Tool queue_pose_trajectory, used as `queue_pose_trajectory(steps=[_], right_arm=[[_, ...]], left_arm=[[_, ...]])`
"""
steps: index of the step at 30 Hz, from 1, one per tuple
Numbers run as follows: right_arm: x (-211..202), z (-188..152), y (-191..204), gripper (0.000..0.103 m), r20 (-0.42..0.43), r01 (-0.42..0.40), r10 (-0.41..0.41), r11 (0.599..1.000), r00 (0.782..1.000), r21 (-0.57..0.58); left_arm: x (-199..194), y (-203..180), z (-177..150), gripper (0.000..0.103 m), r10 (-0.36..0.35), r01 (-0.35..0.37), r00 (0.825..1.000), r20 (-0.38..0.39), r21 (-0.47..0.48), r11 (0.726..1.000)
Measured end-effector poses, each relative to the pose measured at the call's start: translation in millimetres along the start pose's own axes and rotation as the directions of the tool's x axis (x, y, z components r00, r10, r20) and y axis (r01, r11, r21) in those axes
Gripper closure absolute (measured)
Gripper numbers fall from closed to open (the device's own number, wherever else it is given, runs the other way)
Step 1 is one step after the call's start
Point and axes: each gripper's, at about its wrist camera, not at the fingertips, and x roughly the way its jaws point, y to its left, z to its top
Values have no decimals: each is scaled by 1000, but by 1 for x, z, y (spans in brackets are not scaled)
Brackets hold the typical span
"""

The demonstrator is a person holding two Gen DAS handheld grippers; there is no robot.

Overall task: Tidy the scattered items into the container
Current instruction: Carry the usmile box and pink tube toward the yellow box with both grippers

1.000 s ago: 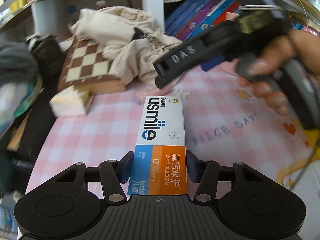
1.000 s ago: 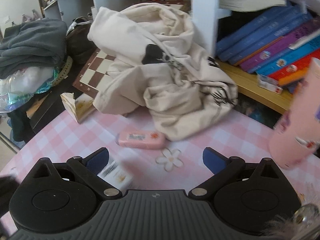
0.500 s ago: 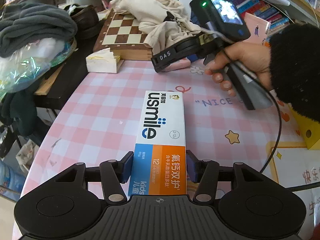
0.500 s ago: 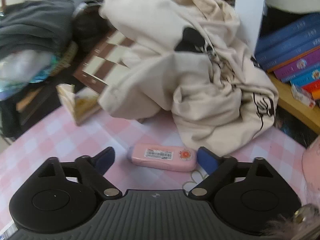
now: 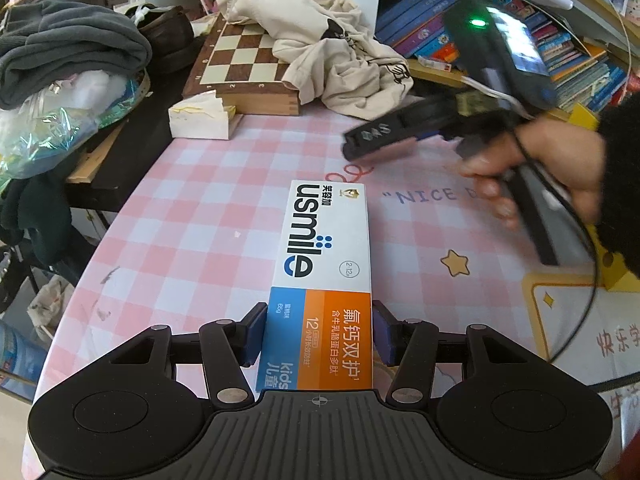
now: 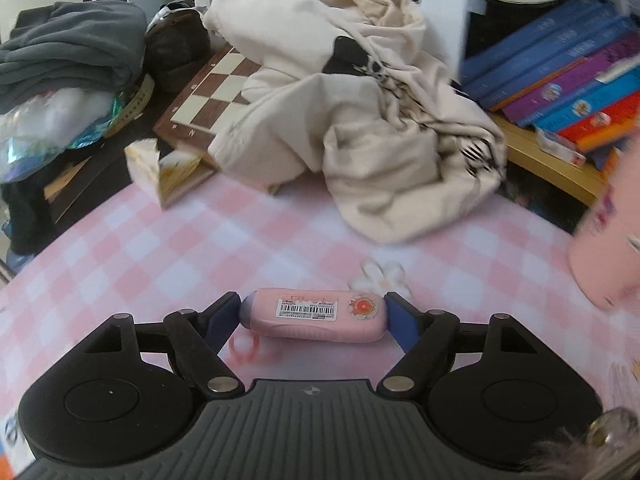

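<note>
My left gripper (image 5: 318,334) is shut on a white, blue and orange usmile toothpaste box (image 5: 326,256), held lengthwise above the pink checked tablecloth (image 5: 192,216). My right gripper (image 6: 314,316) is shut on a pink oblong case (image 6: 314,314) with a barcode label, gripped by its two ends and lifted off the cloth. The right gripper also shows in the left wrist view (image 5: 384,136), held by a hand at the right. A pink container (image 6: 608,240) is at the right edge of the right wrist view, blurred.
A wooden chessboard (image 5: 244,68) under a cream cloth bag (image 5: 332,52) lies at the table's back. A tissue pack (image 5: 200,114) sits beside it. Books (image 6: 560,76) fill the shelf at the right. Grey clothes (image 5: 68,48) pile at the left. A yellow object (image 5: 616,272) is at the right.
My right gripper closed on the pink case and lifted it back toward the right. My left gripper kept hold of the toothpaste box and pulled back a little.
</note>
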Motion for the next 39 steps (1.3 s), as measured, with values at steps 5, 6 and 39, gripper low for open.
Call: queue_pose_trajectory(steps=[5, 6, 39], right_arm=[[-36, -25, -8, 27, -26, 21, -21, 1000, 999, 11], [-43, -31, -9, 27, -31, 22, -21, 1000, 999, 17], [-169, -146, -1, 27, -79, 5, 1, 998, 997, 70]], left_arm=[[-6, -5, -7, 51, -22, 22, 1000, -15, 14, 1000], [-8, -6, -9, 51, -25, 26, 1000, -18, 18, 1000], [2, -26, -24, 52, -23, 29, 998, -56, 107, 994]])
